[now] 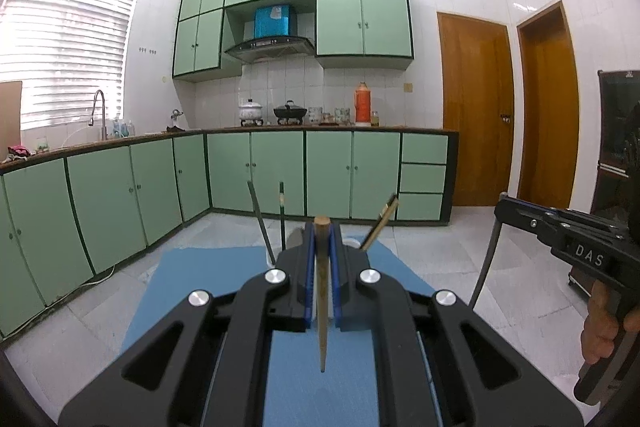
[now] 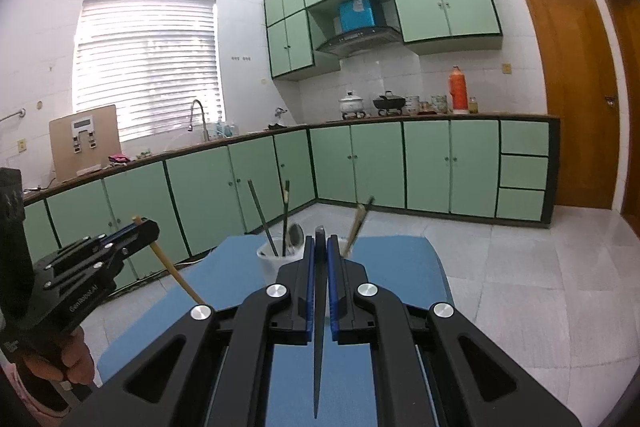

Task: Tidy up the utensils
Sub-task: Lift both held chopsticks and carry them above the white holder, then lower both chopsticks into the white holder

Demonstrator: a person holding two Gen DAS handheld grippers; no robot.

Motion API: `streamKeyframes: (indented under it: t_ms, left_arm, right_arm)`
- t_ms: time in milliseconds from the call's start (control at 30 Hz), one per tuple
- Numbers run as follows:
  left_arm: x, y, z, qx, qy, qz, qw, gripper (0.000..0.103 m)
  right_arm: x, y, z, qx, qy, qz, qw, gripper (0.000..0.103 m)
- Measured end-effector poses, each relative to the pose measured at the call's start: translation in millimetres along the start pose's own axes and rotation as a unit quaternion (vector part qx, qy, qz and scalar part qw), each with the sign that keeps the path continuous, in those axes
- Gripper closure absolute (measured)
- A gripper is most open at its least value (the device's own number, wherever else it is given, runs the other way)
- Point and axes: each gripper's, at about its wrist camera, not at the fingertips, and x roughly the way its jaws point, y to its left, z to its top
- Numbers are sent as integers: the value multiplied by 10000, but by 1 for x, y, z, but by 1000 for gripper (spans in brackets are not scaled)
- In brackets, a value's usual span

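Observation:
My left gripper [image 1: 322, 227] is shut on a wooden chopstick [image 1: 323, 303] that points back toward the camera. It also shows at the left of the right wrist view [image 2: 140, 223], the chopstick [image 2: 176, 275] slanting down from it. My right gripper [image 2: 320, 233] is shut on a dark chopstick [image 2: 319, 339]; it shows at the right edge of the left wrist view [image 1: 504, 205] with the dark chopstick [image 1: 486, 259] hanging down. A white cup [image 2: 272, 259] on the blue mat [image 2: 400, 259] holds several utensils [image 2: 262, 219], just beyond both grippers.
The blue mat [image 1: 192, 287] covers a table over a pale tiled floor. Green kitchen cabinets [image 1: 280, 171] and a counter with pots and an orange thermos [image 1: 363, 105] stand far behind. Wooden doors [image 1: 476, 115] are at the right.

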Motion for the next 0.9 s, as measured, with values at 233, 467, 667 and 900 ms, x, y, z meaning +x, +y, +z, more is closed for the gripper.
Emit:
streamKeyframes:
  t_ms: [233, 467, 667, 900]
  left_arm:
    - [22, 18, 32, -162, -244, 54, 9996, 97]
    - [41, 28, 68, -226, -662, 157, 9974, 97]
    - [69, 28, 96, -166, -968, 246, 9949, 97]
    - [115, 29, 101, -106, -955, 383, 9946, 97]
  right_arm:
    - [23, 7, 33, -43, -175, 124, 9998, 97]
    - [48, 11, 76, -139, -455, 156, 9987, 97]
    - [71, 14, 107, -220, -704, 86, 9972, 97]
    - [115, 15, 118, -302, -778, -72, 9965, 97]
